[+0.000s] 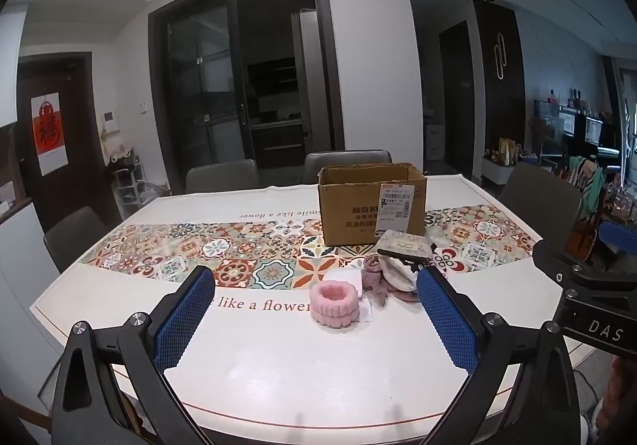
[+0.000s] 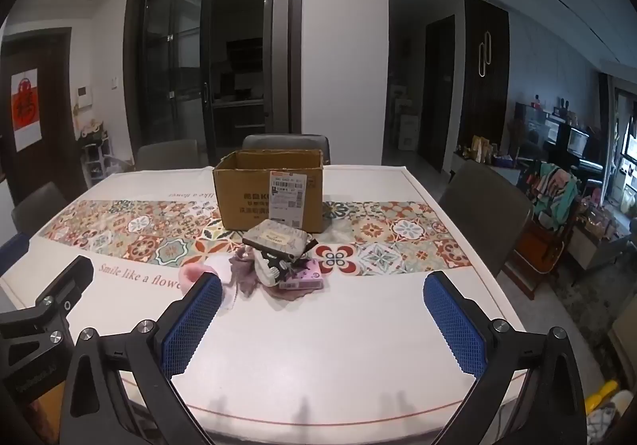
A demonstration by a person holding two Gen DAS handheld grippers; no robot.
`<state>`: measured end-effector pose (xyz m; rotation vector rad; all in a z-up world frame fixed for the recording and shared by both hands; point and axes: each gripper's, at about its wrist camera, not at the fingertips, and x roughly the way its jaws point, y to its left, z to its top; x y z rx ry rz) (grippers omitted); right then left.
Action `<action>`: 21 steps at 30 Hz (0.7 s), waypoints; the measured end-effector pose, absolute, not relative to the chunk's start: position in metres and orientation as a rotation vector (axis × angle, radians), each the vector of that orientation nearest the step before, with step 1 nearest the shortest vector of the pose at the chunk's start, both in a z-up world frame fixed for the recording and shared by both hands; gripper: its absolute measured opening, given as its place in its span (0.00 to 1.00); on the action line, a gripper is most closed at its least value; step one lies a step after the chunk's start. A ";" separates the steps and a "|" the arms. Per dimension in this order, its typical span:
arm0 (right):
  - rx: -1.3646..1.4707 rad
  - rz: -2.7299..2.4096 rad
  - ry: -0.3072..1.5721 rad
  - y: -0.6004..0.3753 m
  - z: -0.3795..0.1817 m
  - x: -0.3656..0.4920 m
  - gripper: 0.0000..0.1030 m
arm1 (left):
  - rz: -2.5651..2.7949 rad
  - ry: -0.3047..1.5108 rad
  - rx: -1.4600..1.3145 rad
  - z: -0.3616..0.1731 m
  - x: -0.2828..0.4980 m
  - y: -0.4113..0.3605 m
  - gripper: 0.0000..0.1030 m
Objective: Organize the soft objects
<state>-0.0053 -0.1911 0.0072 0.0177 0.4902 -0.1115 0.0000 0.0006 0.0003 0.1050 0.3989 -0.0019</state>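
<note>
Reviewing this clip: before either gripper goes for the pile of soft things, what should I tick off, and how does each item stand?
1. Left gripper open, nothing between its pads: ok.
2. Right gripper open, holding nothing: ok.
3. Cardboard box upright, top open: ok.
4. What the box already holds: cannot tell, inside hidden.
5. Pink fluffy band lies apart at the pile's front, easy to take first: ok.
6. Remaining soft items separated: not ok, heaped together under a patterned pouch.
</note>
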 end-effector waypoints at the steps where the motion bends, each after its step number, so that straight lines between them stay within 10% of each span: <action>1: 0.016 -0.115 0.489 -0.191 0.007 -0.006 1.00 | 0.004 0.399 0.105 0.000 0.000 0.001 1.00; 21: 0.004 -0.133 0.472 -0.185 0.010 -0.012 1.00 | -0.024 0.390 0.091 0.001 -0.002 0.006 1.00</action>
